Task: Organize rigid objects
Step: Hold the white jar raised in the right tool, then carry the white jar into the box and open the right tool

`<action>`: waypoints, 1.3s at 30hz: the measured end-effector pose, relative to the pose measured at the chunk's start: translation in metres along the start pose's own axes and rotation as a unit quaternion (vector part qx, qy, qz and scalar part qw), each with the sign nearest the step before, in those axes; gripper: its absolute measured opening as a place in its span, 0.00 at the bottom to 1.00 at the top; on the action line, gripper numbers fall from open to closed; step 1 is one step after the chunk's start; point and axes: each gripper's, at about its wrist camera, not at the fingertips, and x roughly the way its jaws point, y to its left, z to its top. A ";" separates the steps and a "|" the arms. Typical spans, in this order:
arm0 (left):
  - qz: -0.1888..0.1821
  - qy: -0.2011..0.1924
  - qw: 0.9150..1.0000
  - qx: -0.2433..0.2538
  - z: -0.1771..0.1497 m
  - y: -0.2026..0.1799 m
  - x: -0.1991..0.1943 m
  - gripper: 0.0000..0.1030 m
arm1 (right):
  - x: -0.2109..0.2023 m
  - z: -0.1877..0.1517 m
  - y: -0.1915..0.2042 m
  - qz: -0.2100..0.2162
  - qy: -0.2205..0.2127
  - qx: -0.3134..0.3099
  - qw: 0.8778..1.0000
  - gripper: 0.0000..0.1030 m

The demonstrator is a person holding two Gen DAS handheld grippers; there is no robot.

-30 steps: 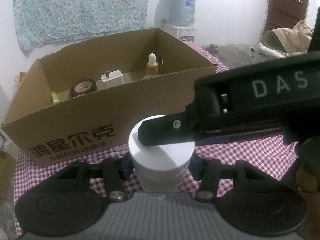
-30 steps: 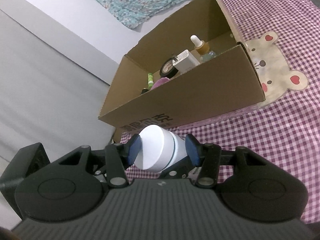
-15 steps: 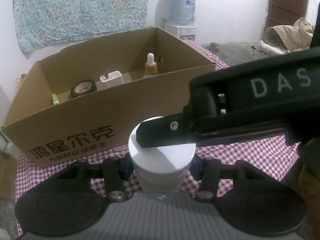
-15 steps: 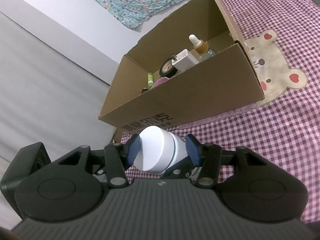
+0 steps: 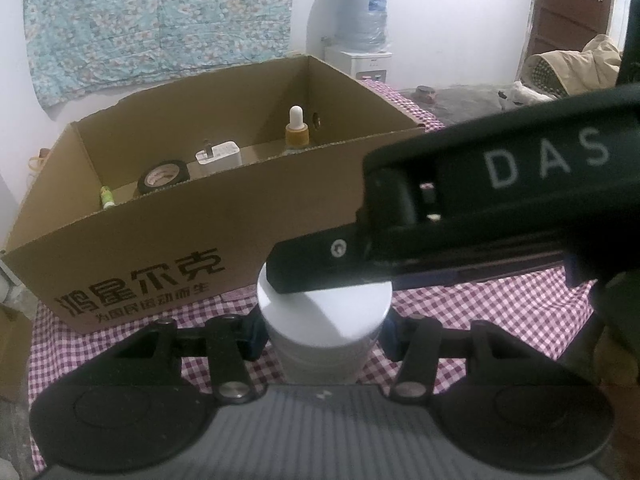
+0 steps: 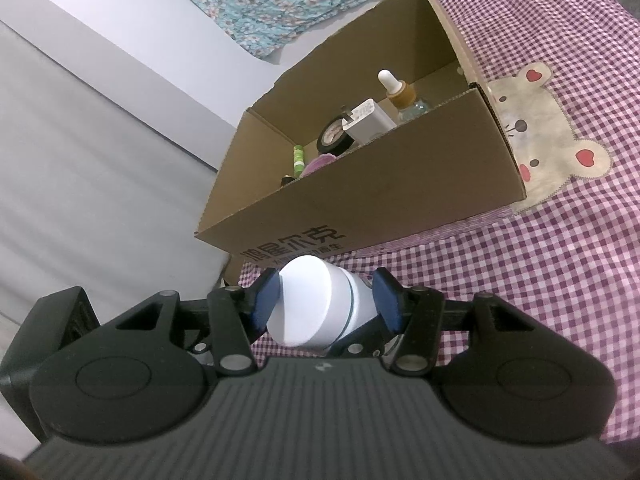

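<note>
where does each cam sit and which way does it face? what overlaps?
Left wrist: on the left gripper, angled down past its jaws at the white plastic jar and open cardboard box; the right gripper crosses the frame.
Right wrist: on the right gripper, rolled view toward the same box; its blue pads flank the jar's lid.
Shared: jar, box, purple checked cloth.

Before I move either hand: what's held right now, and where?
The left gripper clamps the white jar by its body, below the lid. The right gripper straddles the lid; whether it grips cannot be told.
</note>
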 end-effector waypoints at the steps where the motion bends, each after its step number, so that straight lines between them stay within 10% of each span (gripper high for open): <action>1: 0.000 0.000 1.000 0.000 0.000 0.000 0.000 0.52 | 0.000 0.000 0.000 0.000 0.000 0.000 1.000 0.50; 30: -0.004 -0.005 1.000 0.000 -0.002 0.005 -0.002 0.52 | 0.001 0.000 0.000 -0.001 0.000 0.001 1.000 0.52; 39: 0.008 -0.077 0.997 0.005 0.021 0.014 -0.053 0.52 | -0.018 0.016 0.038 0.035 -0.025 -0.044 0.998 0.52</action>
